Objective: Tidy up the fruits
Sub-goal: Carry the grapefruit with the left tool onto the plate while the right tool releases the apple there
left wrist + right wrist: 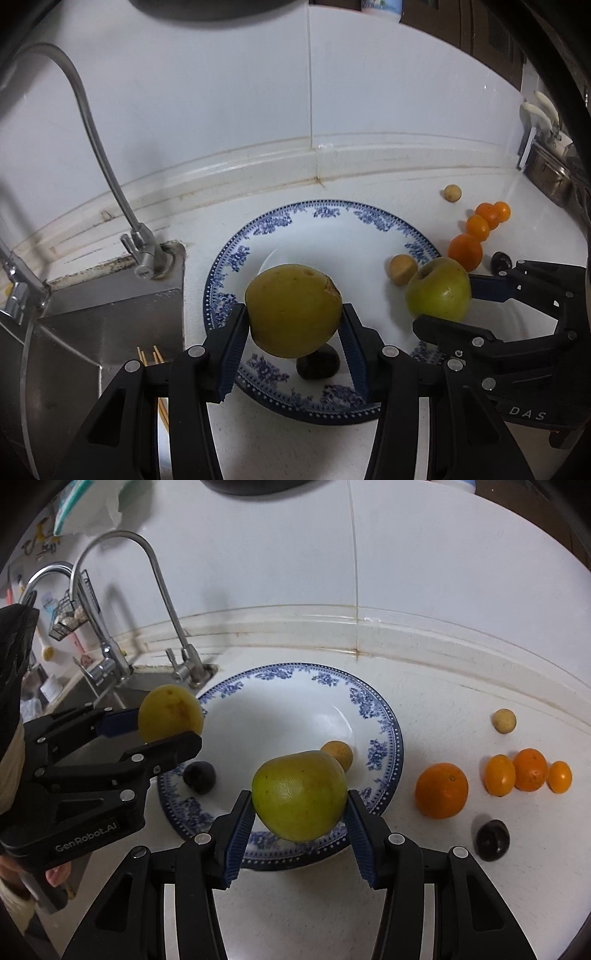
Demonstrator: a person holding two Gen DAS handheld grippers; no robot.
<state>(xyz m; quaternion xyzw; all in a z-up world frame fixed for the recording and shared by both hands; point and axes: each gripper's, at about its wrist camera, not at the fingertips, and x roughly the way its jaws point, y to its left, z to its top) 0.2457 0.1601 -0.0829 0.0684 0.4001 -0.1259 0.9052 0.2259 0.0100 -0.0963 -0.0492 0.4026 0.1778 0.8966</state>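
Note:
My left gripper [293,319] is shut on a yellow-green pear-like fruit [293,310], held just above the near part of a blue-and-white plate [325,225]. A dark plum [317,363] lies on the plate under that fruit. My right gripper [300,812] is shut on a green apple [299,795] over the plate's [280,709] front right rim. In the right wrist view the left gripper [170,729] and its yellow fruit [170,713] hang over the plate's left edge. The plate also holds the plum [199,777] and a small tan fruit [336,753].
On the counter right of the plate lie a large orange [441,790], three smaller orange fruits [530,770], a second dark plum [492,840] and another tan fruit [504,720]. A steel sink [110,314] with a faucet [99,147] and chopsticks [155,358] sits to the left. White tiled wall stands behind.

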